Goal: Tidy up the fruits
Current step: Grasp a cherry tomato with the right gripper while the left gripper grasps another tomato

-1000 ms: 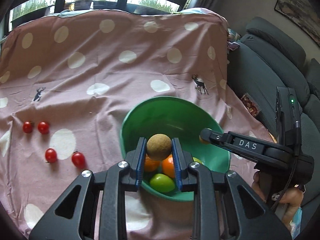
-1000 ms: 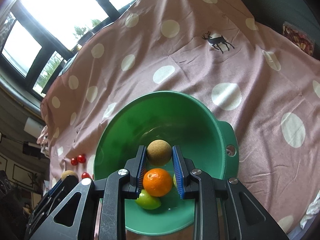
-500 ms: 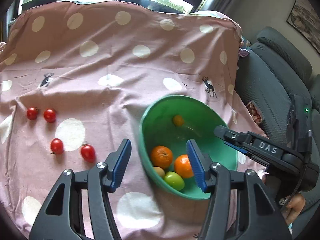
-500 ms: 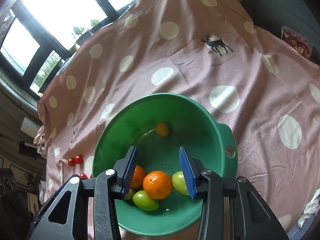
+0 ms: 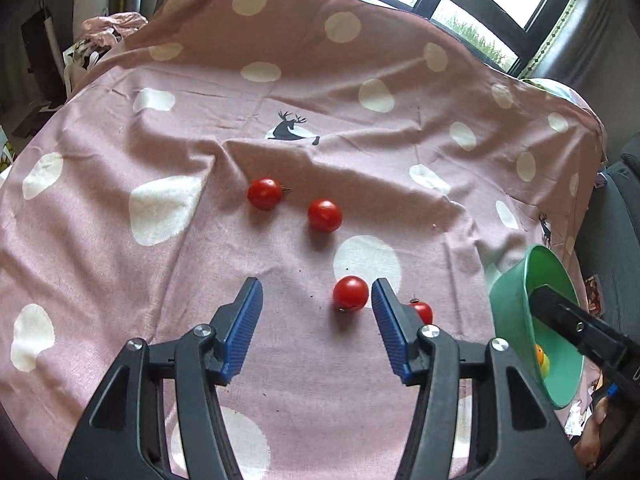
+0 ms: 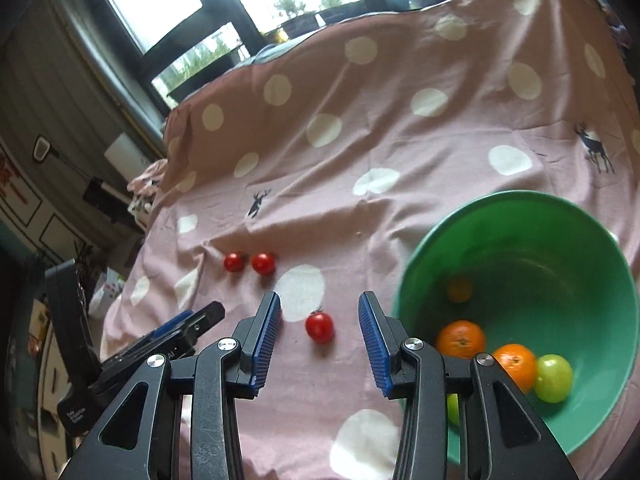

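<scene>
Several red cherry tomatoes lie on the pink dotted cloth (image 5: pixel 200 240). In the left wrist view, my left gripper (image 5: pixel 317 326) is open and empty; one tomato (image 5: pixel 351 293) lies just beyond its right finger, another (image 5: pixel 423 312) is half hidden behind that finger, and two more (image 5: pixel 264 193) (image 5: pixel 324 215) lie farther off. In the right wrist view, my right gripper (image 6: pixel 320 338) is open and empty with a tomato (image 6: pixel 319 327) between its fingertips. The green bowl (image 6: pixel 580 232) at the right holds two oranges (image 6: pixel 460 338) (image 6: pixel 515 362), green fruits (image 6: pixel 554 378) and a small orange fruit (image 6: pixel 460 290).
The cloth (image 6: pixel 380 140) drapes over a raised surface with folds and drops at its edges. A dark sofa (image 5: pixel 624 208) stands to the right. Windows (image 6: pixel 180 4) are behind. The left gripper's body (image 6: pixel 132 356) shows at lower left in the right wrist view.
Both grippers opened, releasing the brown round fruit, then swung left from above the bowl to the tomatoes on the cloth. The bowl now sits at the right.
</scene>
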`<state>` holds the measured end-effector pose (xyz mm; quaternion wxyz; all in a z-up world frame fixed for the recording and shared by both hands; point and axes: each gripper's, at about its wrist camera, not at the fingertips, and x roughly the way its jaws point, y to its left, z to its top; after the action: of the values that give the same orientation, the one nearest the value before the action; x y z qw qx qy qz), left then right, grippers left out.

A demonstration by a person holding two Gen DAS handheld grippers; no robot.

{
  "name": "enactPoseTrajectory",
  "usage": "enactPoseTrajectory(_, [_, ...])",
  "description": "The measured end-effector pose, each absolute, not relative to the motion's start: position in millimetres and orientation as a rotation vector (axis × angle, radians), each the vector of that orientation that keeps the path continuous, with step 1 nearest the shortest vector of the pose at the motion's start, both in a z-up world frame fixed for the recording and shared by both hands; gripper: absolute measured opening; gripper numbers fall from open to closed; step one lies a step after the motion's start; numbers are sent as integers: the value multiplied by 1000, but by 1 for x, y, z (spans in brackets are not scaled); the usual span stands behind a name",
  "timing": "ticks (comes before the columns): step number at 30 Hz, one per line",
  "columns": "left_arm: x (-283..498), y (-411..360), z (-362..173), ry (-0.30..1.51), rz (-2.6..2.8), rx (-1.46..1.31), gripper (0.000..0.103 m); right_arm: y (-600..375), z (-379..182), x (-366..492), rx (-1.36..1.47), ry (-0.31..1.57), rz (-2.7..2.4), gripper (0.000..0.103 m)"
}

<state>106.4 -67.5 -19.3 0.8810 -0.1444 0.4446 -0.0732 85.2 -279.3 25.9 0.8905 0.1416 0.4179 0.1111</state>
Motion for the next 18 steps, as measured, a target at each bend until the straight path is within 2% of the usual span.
enactPoseTrajectory(7, [114,-55,-32,949,-158,-323,53,-233,-20,116,166,983,204,41])
enactPoseTrajectory(15, [120,-54,-40,957,-190,-319,53,-226,-52,127,97,1054,139,38])
enactPoseTrajectory(16, [120,-55,-40,957,-195,-320,53,-226,-54,128,91,1056,130,30])
enactPoseTrajectory(18, [121,-57,-41,959,-204,-323,53,-226,-54,127,85,1055,126,29])
